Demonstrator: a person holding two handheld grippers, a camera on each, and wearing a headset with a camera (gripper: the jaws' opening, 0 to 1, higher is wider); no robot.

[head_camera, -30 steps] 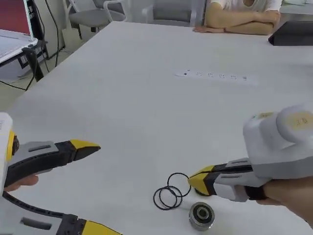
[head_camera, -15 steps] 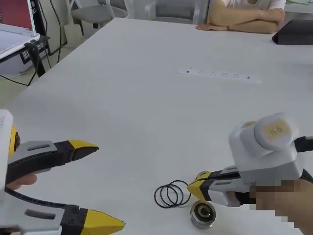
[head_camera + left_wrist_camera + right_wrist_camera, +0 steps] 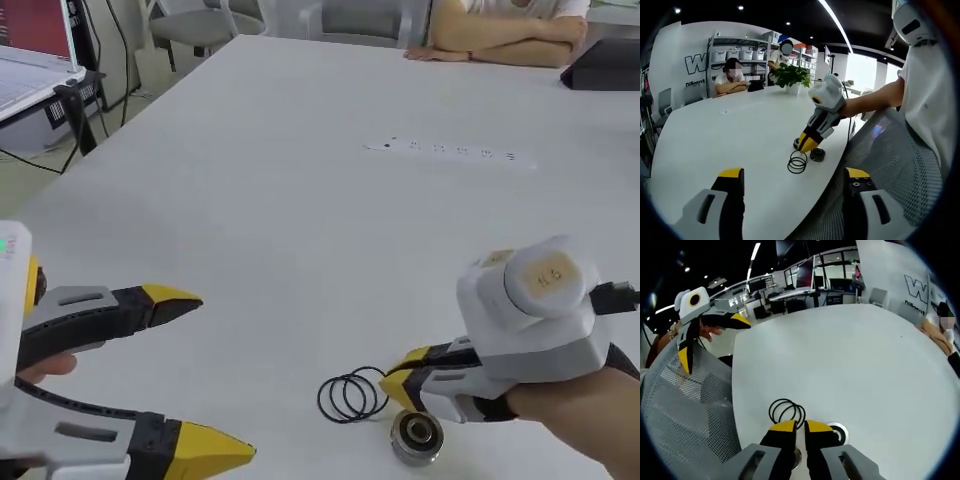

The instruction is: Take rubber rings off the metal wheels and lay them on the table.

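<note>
— Findings, largest first?
— Broad white table (image 3: 300, 220). Yellow-tipped left gripper (image 3: 200, 375) gapes wide, empty; right gripper (image 3: 400, 375) nearly closed, nothing seen held.
— The work?
— Silver metal wheel (image 3: 415, 438) beside its tip (lying flat); thin black rubber rings (image 3: 352, 397) on the table alongside.

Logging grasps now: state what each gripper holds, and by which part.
Left gripper is open wide and holds nothing. Right gripper: jaws nearly closed, tips down beside the metal wheel and rubber rings; whether they pinch a ring cannot be told.
</note>
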